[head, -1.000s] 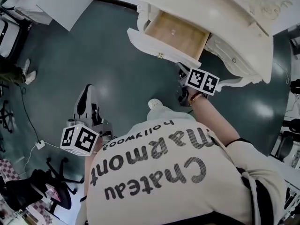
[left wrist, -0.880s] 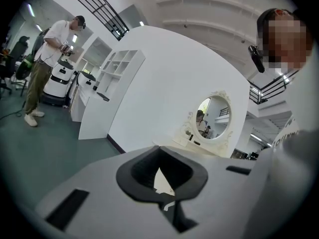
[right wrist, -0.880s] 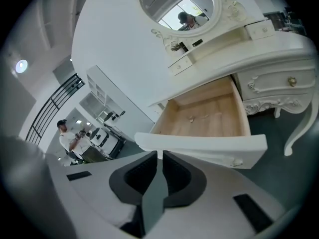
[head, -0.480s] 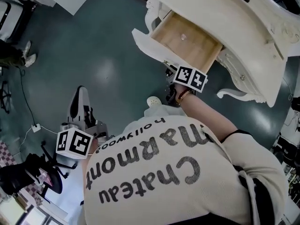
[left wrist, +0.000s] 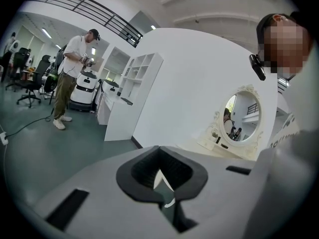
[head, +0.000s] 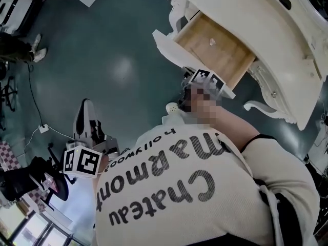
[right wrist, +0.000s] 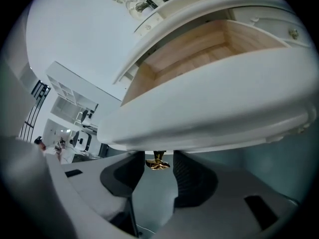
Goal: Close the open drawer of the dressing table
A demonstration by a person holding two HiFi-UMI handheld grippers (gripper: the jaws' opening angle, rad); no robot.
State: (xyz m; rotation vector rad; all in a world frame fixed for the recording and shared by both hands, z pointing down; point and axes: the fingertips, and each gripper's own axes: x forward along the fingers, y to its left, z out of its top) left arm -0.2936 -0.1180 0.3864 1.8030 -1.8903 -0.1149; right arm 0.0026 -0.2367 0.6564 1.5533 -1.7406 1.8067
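Right gripper [right wrist: 158, 176]: tucked just under the front of the drawer [right wrist: 209, 108], tilted up at its white underside. Jaws wide apart, having just swung open and then eased in slightly; gold pull [right wrist: 158, 162] between the pads, touched by neither. Bare right forearm [head: 230, 124] stretched straight out to the drawer front.

Left gripper [left wrist: 160, 183]: well away from the drawer, low at the person's side, pointing near level into the room. Jaws together but for a sliver, nothing between.

Drawer pulled far out of the dressing table [head: 266, 29], pale wood inside fully exposed. Curved front edge overhanging the right gripper. Table top jutting above the back of the drawer.

In front of the drawer: smooth grey-green floor [head: 102, 50], with a thin cable [head: 31, 101] and an office chair [head: 31, 181] well off. Beyond the drawer, an oval mirror [left wrist: 244, 116], a white shelf unit [left wrist: 134, 91] and a standing person [left wrist: 72, 78] further off.
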